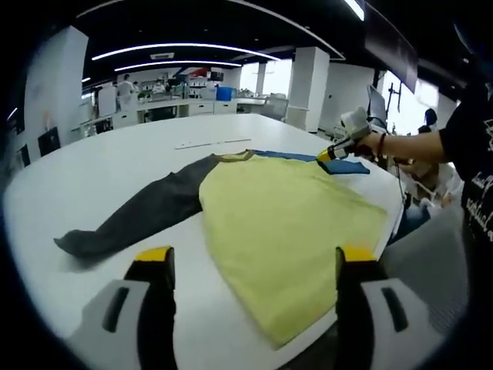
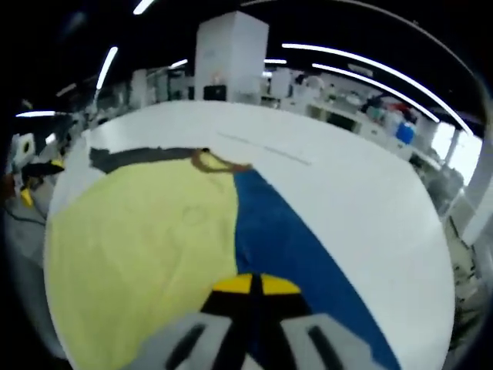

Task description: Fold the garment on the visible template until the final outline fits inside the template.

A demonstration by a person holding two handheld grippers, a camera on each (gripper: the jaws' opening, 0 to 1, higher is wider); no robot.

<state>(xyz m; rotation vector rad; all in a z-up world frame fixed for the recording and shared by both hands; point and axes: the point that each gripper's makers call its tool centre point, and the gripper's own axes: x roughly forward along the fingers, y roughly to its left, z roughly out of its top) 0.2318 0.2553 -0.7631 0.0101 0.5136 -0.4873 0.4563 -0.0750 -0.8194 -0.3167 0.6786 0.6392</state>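
A long-sleeved garment lies flat on the white table (image 1: 92, 177). It has a yellow body (image 1: 285, 223), a grey sleeve (image 1: 146, 216) stretched out to the left, and a blue sleeve (image 1: 343, 164) at the far side. My left gripper (image 1: 255, 258) is open just above the near hem, with a jaw on each side of the yellow cloth. My right gripper (image 1: 333, 154), held by a person's hand, is at the blue sleeve's end. In the right gripper view its jaws (image 2: 250, 285) are shut on the blue sleeve (image 2: 296, 247) beside the yellow body (image 2: 146, 239). The collar (image 2: 219, 163) lies further ahead.
A thin line (image 1: 212, 143) is marked on the table beyond the garment and also shows as a line (image 2: 266, 149) in the right gripper view. A person in a dark shirt (image 1: 474, 154) stands at the table's right edge. Benches and pillars are far behind.
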